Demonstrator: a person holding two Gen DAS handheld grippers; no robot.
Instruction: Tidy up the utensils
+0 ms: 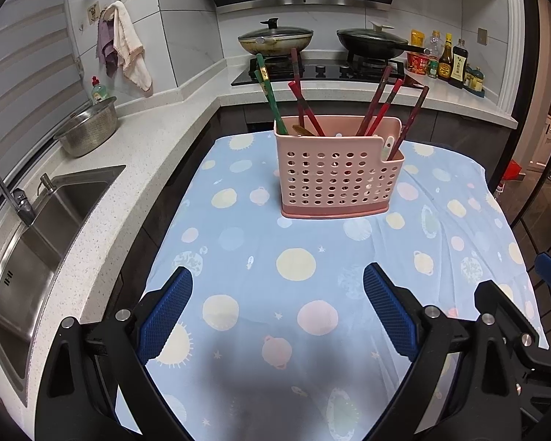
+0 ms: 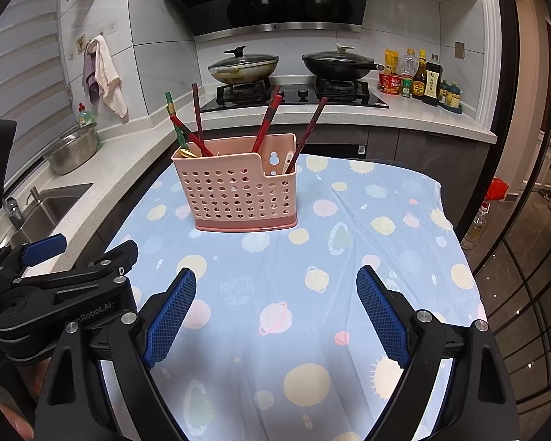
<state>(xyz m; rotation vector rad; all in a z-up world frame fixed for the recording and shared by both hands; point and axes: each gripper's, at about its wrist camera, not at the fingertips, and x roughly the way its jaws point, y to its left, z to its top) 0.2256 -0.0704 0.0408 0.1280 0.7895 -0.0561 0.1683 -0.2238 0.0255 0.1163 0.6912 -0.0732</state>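
Chopsticks point(image 1: 376, 104) in holder point(image 1: 336, 180) on table point(image 1: 238, 257); stove point(image 1: 319, 70) behind, sink point(image 1: 36, 228) left.

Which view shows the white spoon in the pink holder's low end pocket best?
The left wrist view: the white spoon sits nearer and larger, its handle clear above the holder rim. In the right wrist view the spoon is smaller, partly crossed by a chopstick.

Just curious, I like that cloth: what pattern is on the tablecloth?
Light blue tablecloth printed with pastel planets, suns and stars; clearest in the right wrist view.
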